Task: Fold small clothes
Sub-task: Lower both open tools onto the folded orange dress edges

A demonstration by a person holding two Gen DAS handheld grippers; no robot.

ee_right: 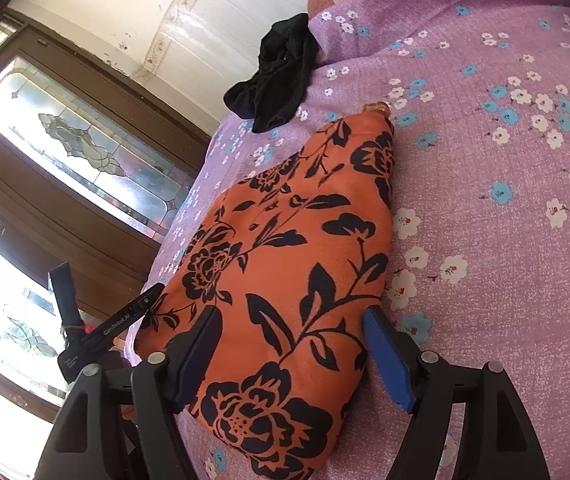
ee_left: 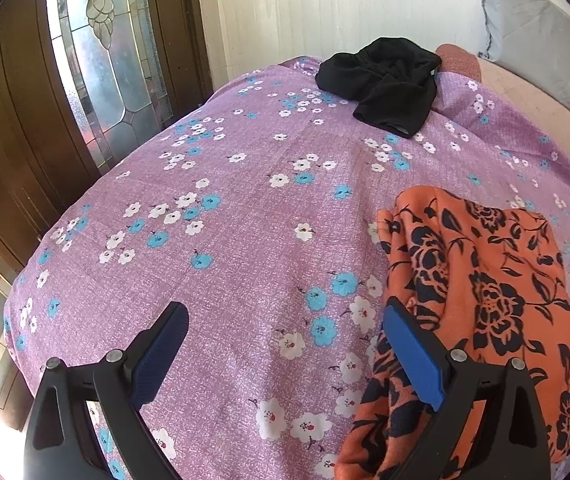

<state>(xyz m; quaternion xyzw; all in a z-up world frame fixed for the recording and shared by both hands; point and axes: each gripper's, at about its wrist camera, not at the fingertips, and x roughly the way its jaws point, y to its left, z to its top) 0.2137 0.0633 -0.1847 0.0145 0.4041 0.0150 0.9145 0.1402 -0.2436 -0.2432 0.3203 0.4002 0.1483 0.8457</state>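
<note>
An orange garment with black flowers (ee_right: 285,240) lies folded on the purple flowered bedsheet (ee_right: 485,200). My right gripper (ee_right: 293,312) is open and low over the garment's near end. The cloth lies flat between the two fingers, and neither pad pinches it. In the left wrist view the same orange garment (ee_left: 485,300) sits at the right. My left gripper (ee_left: 285,308) is open wide over bare sheet (ee_left: 225,260), its right finger (ee_left: 413,352) at the garment's left edge. A crumpled black garment (ee_left: 385,84) lies at the far end of the bed.
The bed's edge drops off at the left, beside a brown wooden door with leaded glass (ee_left: 97,60). A white wall (ee_left: 325,8) stands behind the bed. A grey pillow (ee_left: 533,40) rests at the far right. Part of the left gripper's body (ee_right: 113,328) shows left of the right gripper.
</note>
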